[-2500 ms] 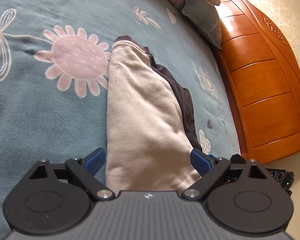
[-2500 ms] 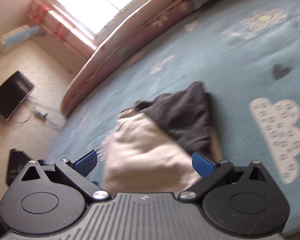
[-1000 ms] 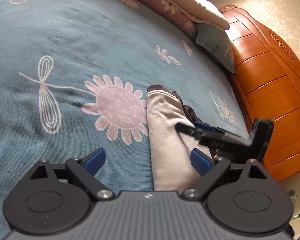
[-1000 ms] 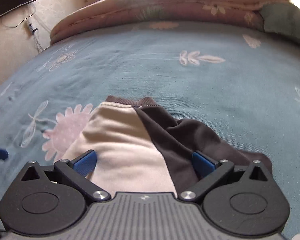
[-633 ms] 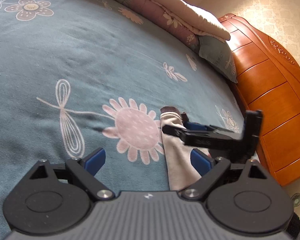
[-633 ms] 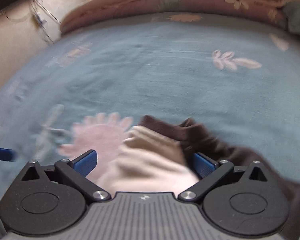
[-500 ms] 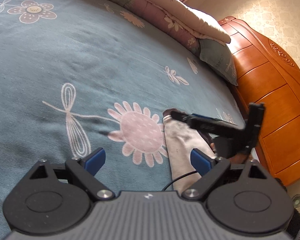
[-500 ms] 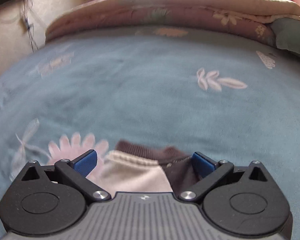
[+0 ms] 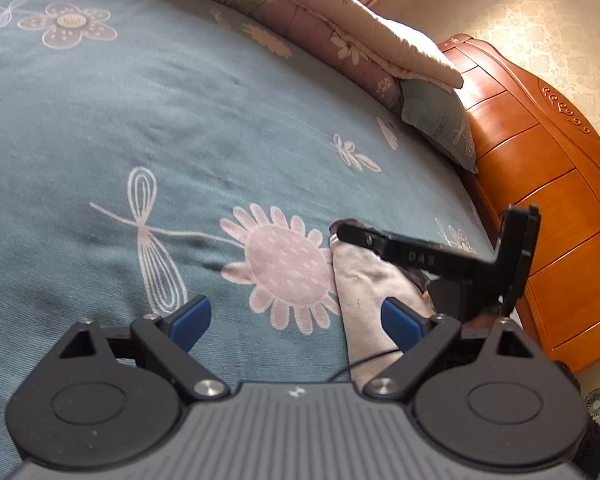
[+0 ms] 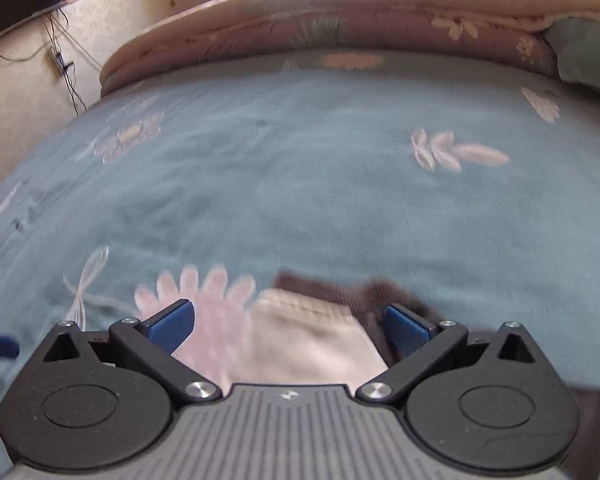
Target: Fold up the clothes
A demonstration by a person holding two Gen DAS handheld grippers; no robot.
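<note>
Garment [image 10: 307, 344]: one, folded, on bedspread [image 9: 180, 128]; two grippers, jaws apart.

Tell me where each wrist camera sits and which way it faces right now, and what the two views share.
Left wrist: on the left gripper, open, looking across the bedspread toward the wooden headboard; the right gripper crosses its frame over the folded garment.
Right wrist: on the right gripper, open, low over the garment, facing the rolled quilt and the window.
Shared: garment, pink flower print, quilt.
</note>
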